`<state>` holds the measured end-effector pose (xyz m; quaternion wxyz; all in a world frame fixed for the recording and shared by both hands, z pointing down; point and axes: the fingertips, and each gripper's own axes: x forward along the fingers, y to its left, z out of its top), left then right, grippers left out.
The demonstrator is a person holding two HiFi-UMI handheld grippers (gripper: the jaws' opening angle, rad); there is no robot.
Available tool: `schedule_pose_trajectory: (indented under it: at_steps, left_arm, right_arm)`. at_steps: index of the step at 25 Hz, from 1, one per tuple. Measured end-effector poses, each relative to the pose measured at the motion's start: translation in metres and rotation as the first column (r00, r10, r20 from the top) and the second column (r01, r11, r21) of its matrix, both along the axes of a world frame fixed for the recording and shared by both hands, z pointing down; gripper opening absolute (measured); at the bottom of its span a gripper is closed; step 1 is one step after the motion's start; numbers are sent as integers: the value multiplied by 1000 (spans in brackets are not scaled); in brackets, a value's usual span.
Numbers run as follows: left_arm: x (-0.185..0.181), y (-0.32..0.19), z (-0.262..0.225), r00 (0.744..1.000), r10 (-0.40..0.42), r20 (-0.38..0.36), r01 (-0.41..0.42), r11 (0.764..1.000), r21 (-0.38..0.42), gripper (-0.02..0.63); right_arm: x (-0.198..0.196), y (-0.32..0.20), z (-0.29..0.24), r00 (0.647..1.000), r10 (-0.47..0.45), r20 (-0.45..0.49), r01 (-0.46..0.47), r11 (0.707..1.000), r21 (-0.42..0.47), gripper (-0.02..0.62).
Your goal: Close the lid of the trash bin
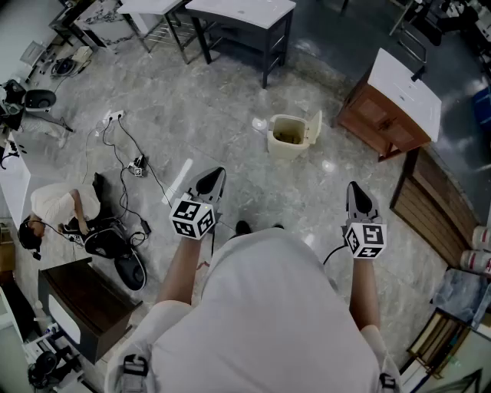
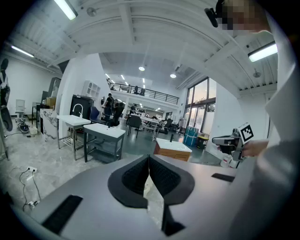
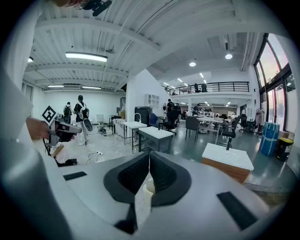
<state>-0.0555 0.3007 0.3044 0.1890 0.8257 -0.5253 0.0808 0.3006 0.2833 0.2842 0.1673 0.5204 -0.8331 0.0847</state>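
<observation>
A cream trash bin (image 1: 288,138) stands on the marble floor ahead, its lid (image 1: 314,128) swung up at the bin's right side. My left gripper (image 1: 211,183) is held in the air well short of the bin and to its left, jaws shut and empty. My right gripper (image 1: 357,196) hovers to the bin's lower right, also shut on nothing. In the left gripper view the gripper (image 2: 149,157) has its pads meeting at the tip. In the right gripper view the gripper (image 3: 150,153) looks the same, and a sliver of the cream bin (image 3: 148,187) shows below its pads.
White tables (image 1: 242,11) stand beyond the bin. A wooden cabinet with a white top (image 1: 395,100) is at the right. At the left a person (image 1: 57,207) crouches by cables and a power strip (image 1: 115,117). A dark cabinet (image 1: 80,299) sits lower left.
</observation>
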Motion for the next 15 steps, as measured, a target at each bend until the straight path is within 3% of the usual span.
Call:
schedule_pose_trajectory:
  at_steps: [15]
  left_arm:
    - [-14, 3, 5, 1000, 0, -9, 0, 1000, 1, 18]
  right_arm:
    - [-16, 4, 0, 1000, 2, -8, -2, 1000, 1, 32]
